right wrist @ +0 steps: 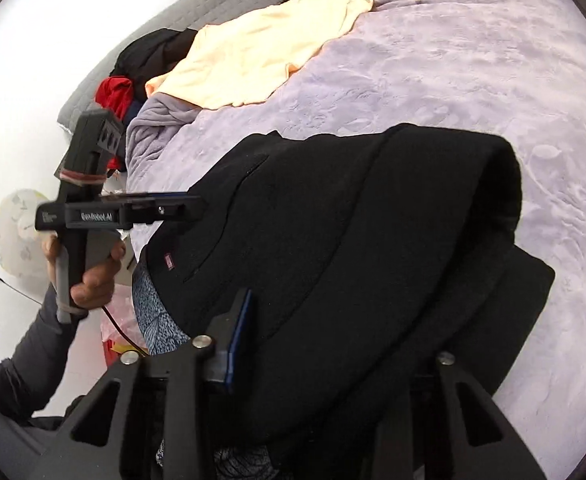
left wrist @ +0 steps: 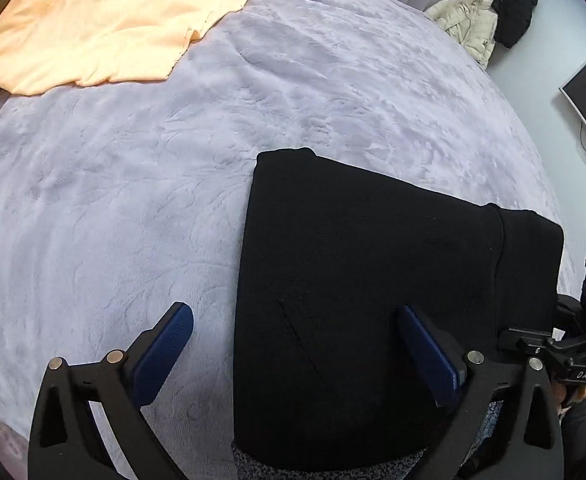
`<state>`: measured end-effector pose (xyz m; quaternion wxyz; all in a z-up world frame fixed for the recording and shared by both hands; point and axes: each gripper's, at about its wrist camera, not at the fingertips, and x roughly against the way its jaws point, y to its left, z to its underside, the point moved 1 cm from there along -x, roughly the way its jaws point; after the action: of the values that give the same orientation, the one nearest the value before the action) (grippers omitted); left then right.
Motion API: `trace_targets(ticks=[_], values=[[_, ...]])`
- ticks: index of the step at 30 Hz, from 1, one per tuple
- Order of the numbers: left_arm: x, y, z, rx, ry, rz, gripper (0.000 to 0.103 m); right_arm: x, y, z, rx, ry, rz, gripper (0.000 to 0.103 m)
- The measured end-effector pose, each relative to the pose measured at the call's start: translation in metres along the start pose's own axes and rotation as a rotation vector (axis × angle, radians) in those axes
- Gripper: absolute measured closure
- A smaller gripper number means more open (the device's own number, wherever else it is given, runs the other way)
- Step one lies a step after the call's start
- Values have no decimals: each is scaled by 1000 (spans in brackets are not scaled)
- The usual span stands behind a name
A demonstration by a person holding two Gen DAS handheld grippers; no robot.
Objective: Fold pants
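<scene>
Pants (left wrist: 353,280) folded, left gripper (left wrist: 293,352) fingers wide, right gripper (right wrist: 325,332) far finger hidden, grip unclear

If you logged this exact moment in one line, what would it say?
task: fold pants | black pants: folded on lilac blanket | left gripper: open, empty | right gripper: gripping pants

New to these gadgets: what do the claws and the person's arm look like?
The left claw and right claw: black angular frames, silver rivets, flat blue pads. The left one carries white lettering, a grey handle, a red cable. Dark grey sleeve.
</scene>
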<state>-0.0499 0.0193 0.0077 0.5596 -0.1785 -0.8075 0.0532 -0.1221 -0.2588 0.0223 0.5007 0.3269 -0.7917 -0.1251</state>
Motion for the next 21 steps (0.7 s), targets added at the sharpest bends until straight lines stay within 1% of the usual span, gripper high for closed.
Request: trace_targets(ticks=[1, 3, 6, 8, 10, 12, 13, 14, 15, 17, 19, 21], values=[[2, 0, 0, 2, -3, 14, 0, 8, 1, -2, -7, -12, -4, 74], [12, -3, -3, 6, -16, 41, 0, 28, 7, -5, -11, -70, -14, 77], [36, -22, -7, -69, -80, 42, 0, 69, 24, -3, 24, -154, 32, 79], [46, -35, -5, -123, -97, 56, 0, 80, 27, 3, 20, -160, 37, 79], [41, -44, -3, -154, -84, 53, 0, 70, 16, 12, -10, -120, 95, 79], [20, -51, -2, -168, -37, 39, 0, 48, -5, 24, -75, -58, 171, 79], [10, -53, -1, -167, -8, 30, 0, 42, -14, 29, -103, -53, 179, 79], [-3, -55, 2, -170, 24, 23, 0, 41, -20, 33, -122, -72, 163, 79], [-10, -57, 5, -173, 26, 6, 0, 43, -23, 35, -132, -88, 146, 79], [-13, -60, 5, -183, 8, -9, 0, 44, -18, 33, -119, -87, 158, 78], [-9, -58, 1, -179, 18, -3, 0, 50, -16, 31, -119, -82, 167, 69], [2, -56, -6, -179, -19, -38, 0, 66, -16, 27, -131, -119, 205, 57]])
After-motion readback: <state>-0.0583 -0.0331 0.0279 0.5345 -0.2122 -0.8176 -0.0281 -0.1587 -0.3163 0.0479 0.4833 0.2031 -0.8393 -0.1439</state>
